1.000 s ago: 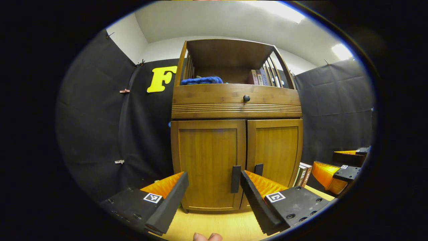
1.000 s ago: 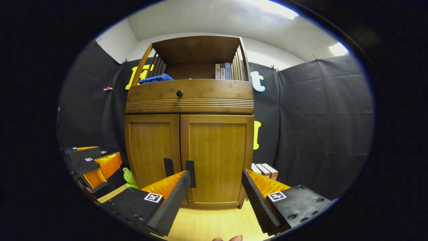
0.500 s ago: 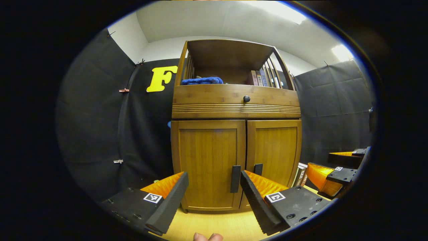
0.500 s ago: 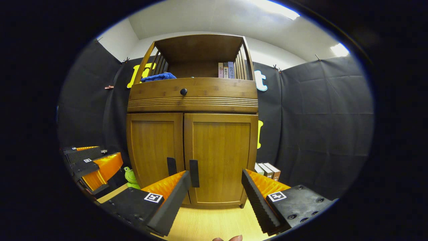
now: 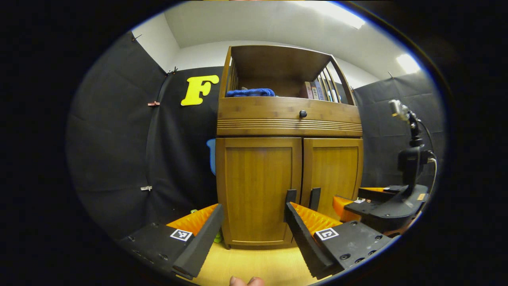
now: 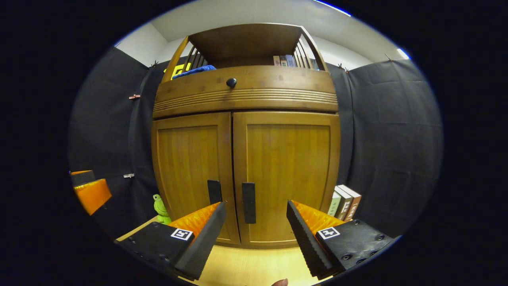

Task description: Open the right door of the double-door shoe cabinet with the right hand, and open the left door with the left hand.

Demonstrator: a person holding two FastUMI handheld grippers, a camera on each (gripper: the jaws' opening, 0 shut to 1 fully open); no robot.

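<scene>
The wooden shoe cabinet (image 5: 289, 123) stands ahead with both doors closed. In the left gripper view, my left gripper (image 5: 254, 212) is open, short of the left door (image 5: 258, 182), whose dark handle (image 5: 291, 198) sits beside the right fingertip. My right gripper (image 5: 377, 206) shows farther off, near the right door (image 5: 333, 167). In the right gripper view, my right gripper (image 6: 255, 208) is open close to the right door (image 6: 289, 167). Its dark handle (image 6: 249, 202) stands between the two fingers but apart from them. The left door's handle (image 6: 214, 192) is just left of it.
A drawer with a round knob (image 6: 231, 82) runs above the doors. A blue cloth (image 5: 250, 93) and books (image 5: 315, 89) lie on the top shelf. A green frog toy (image 6: 160, 207) sits left of the cabinet, several books (image 6: 344, 202) right of it. Light wooden floor (image 6: 254, 266) lies below.
The right gripper has moved forward, close to the cabinet, so the right door's handle now lies between its fingers. The left gripper has shifted slightly leftward. Both doors stay closed.
</scene>
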